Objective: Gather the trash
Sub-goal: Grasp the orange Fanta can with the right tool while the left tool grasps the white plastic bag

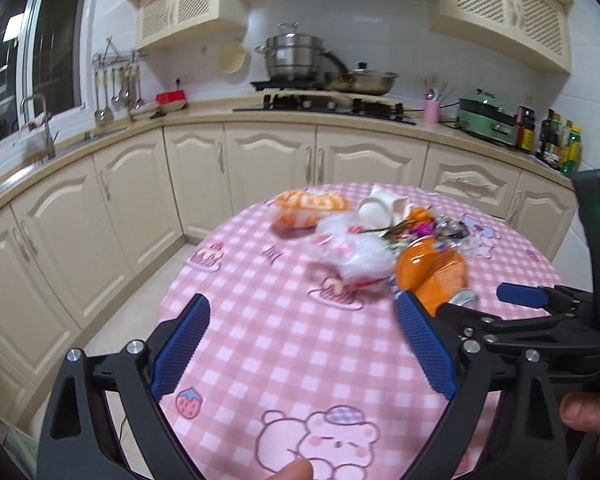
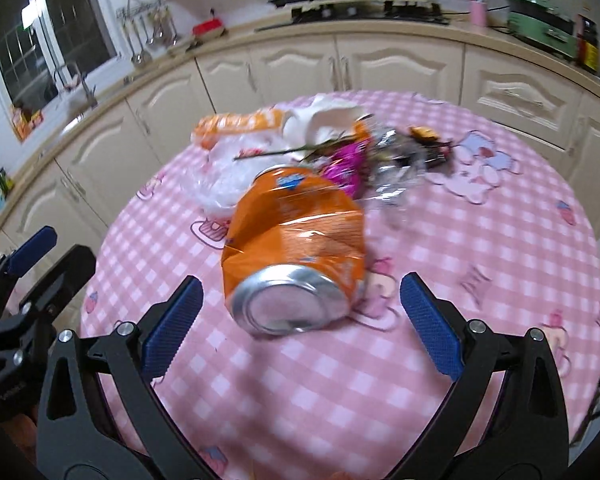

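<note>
A crushed orange soda can [image 2: 296, 248] lies on its side on the round table with the pink checked cloth [image 2: 480, 280], its silver base toward me. My right gripper [image 2: 300, 300] is open, its blue pads on either side of the can's base. The can [image 1: 428, 272] also shows in the left wrist view, with my right gripper [image 1: 480, 300] reaching in from the right. My left gripper [image 1: 304, 308] is open over bare cloth, short of the pile. Behind the can lie a clear plastic bag [image 1: 352, 252], an orange snack wrapper [image 1: 308, 206], white crumpled paper [image 2: 324, 120], a magenta foil wrapper [image 2: 348, 164] and clear foil scraps [image 2: 396, 172].
Cream kitchen cabinets [image 1: 268, 160] curve around behind the table, with a stove and pots [image 1: 324, 72] on the counter and a sink [image 1: 40, 136] at the left. Floor [image 1: 148, 296] lies between table and cabinets. A person's fingers [image 1: 588, 408] hold the right gripper's handle.
</note>
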Motion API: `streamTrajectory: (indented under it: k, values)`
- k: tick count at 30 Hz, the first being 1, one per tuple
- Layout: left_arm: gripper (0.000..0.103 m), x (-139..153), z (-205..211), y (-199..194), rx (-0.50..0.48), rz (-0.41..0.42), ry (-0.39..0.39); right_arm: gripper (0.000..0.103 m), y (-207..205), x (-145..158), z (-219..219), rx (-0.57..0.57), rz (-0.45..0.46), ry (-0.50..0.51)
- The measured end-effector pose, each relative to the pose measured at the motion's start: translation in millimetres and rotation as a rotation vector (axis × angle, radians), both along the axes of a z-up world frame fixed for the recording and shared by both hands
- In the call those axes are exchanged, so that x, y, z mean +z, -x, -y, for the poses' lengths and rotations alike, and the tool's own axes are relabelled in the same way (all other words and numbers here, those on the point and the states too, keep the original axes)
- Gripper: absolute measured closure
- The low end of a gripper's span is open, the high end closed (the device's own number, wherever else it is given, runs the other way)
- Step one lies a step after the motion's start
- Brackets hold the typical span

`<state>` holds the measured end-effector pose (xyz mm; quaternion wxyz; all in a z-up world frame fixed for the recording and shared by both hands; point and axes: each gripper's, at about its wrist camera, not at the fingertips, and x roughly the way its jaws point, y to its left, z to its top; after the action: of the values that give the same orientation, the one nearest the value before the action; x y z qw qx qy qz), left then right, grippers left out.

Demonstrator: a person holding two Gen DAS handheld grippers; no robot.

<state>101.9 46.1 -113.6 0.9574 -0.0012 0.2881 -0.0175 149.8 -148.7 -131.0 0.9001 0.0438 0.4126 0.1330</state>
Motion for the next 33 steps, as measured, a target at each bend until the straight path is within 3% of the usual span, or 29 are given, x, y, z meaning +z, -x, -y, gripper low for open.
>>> streamTrajectory:
  k: [5, 7, 8, 15, 21, 28, 29, 30, 31, 32, 33]
  values:
    - [0.011, -8.5, -6.8, -5.2, 0.014, -0.018, -0.001, 0.006, -23.0, -17.5, -20.2, 0.008, -0.041, 0.071]
    - [0.011, -10.7, -6.8, -7.7, 0.016, -0.024, 0.0, 0.007, -26.5, -22.9, -19.3, 0.014, -0.038, 0.046]
    - [0.011, -11.9, -7.8, -9.5, 0.017, -0.027, -0.002, 0.012, -27.3, -24.8, -16.9, 0.017, -0.037, 0.027]
    - [0.011, -12.1, 0.9, -27.3, 0.002, -0.041, 0.002, 0.012, -11.4, -15.7, 12.5, 0.007, 0.009, -0.044]
    - [0.011, -18.2, 35.1, -72.9, -0.063, -0.091, -0.006, 0.012, 6.9, -2.5, 58.0, -0.067, 0.053, -0.098]
    - [0.011, -39.0, 51.6, -134.0, -0.024, -0.182, 0.004, 0.012, 16.7, 2.3, 85.1, -0.085, 0.067, -0.128]
    - [0.013, -41.0, 52.1, -137.5, -0.034, -0.188, 0.012, 0.012, 17.5, 2.1, 87.5, -0.084, 0.066, -0.137]
    - [0.023, -45.1, 52.5, -142.4, -0.048, -0.204, 0.027, 0.012, 16.7, 3.0, 89.8, -0.083, 0.067, -0.145]
    - [0.05, -51.1, 51.5, -147.1, -0.079, -0.246, 0.067, 0.012, 18.2, 3.7, 91.9, -0.083, 0.069, -0.153]
    - [0.059, -52.2, 50.4, -147.2, -0.098, -0.256, 0.097, 0.012, 19.5, 4.1, 93.2, -0.083, 0.072, -0.157]
    - [0.061, -51.0, 49.5, -144.2, -0.099, -0.247, 0.099, 0.012, 20.9, 5.0, 95.3, -0.083, 0.075, -0.164]
